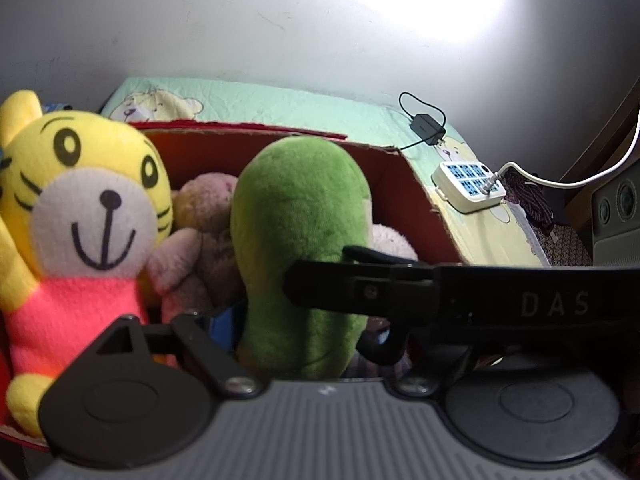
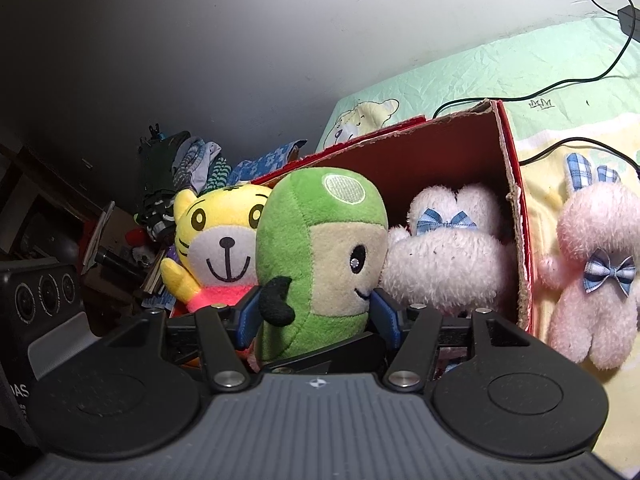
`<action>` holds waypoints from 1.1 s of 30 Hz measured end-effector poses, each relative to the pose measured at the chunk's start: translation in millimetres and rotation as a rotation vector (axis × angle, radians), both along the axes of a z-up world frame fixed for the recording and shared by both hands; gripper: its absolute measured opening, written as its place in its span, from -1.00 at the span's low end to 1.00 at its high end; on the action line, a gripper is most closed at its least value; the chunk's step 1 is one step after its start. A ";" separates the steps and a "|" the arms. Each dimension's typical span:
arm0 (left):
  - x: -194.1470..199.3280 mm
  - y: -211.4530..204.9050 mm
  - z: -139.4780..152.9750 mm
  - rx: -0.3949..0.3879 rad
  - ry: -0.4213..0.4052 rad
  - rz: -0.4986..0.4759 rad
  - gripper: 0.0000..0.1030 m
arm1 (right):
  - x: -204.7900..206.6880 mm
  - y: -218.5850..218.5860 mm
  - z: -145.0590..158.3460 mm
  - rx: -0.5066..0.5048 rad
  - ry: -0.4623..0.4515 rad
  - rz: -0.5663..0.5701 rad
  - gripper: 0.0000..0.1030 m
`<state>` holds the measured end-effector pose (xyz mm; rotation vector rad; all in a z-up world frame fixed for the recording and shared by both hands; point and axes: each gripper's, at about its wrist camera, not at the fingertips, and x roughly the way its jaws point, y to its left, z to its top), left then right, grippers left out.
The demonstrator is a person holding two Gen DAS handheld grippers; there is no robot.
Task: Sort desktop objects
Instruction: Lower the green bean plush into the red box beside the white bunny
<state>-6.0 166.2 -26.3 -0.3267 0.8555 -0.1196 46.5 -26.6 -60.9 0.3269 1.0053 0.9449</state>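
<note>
Green plush (image 2: 320, 264): upright in the red cardboard box (image 2: 516, 200), face toward the right wrist cam, black arm at its 8 o'clock.
Right hand-held gripper (image 2: 316, 316): pinching the green plush low on the body; blue pads (image 2: 248, 316) press in at its 9 and 3 o'clock sides.
Left hand-held gripper (image 1: 256, 320): jaws spread, not pressing on anything. Its own fingertips are mostly hidden by toys and by the other tool, so what lies between them is unclear. The black bar across this view at 3 o'clock looks like part of the right tool, prob.
Yellow tiger plush (image 1: 88, 216): in the box at 9 o'clock of the green one, pink shirt, touching it in the right cam.
Tan bear plush (image 1: 200, 236): behind and btwn tiger and green plush, partly hidden.
White fluffy plush (image 2: 448, 248): in the box at 3 o'clock of the green one, blue bow on top, touching it.
Pink bunny plush (image 2: 596, 276): outside the box, just beside its right wall, lying on the sheet.
Surface: green-yellow printed bedsheet (image 1: 280, 100), wall behind.
Power strip (image 1: 468, 184): on the sheet at 2 o'clock of the box, white cable plugged in.
Black adapter (image 1: 428, 128): at 12 o'clock of the strip, thin cord looped.
</note>
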 end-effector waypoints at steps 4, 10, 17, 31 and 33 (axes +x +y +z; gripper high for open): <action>-1.3 1.4 -2.8 0.000 0.026 0.011 0.78 | -1.7 -0.8 2.6 -0.007 -0.005 0.001 0.21; -3.0 -1.6 -0.1 0.052 0.043 0.026 0.78 | -3.8 -8.7 5.8 0.020 0.004 -0.022 0.20; -6.7 -0.5 3.9 0.067 0.056 0.053 0.78 | -4.4 -17.2 9.2 0.049 0.008 -0.062 0.14; -10.3 -5.6 5.6 0.150 0.092 0.104 0.81 | -4.5 -7.3 3.1 0.027 0.040 -0.069 -0.01; -9.4 -3.4 3.2 0.148 0.108 0.114 0.83 | -5.0 -5.9 1.5 0.031 0.046 -0.065 0.00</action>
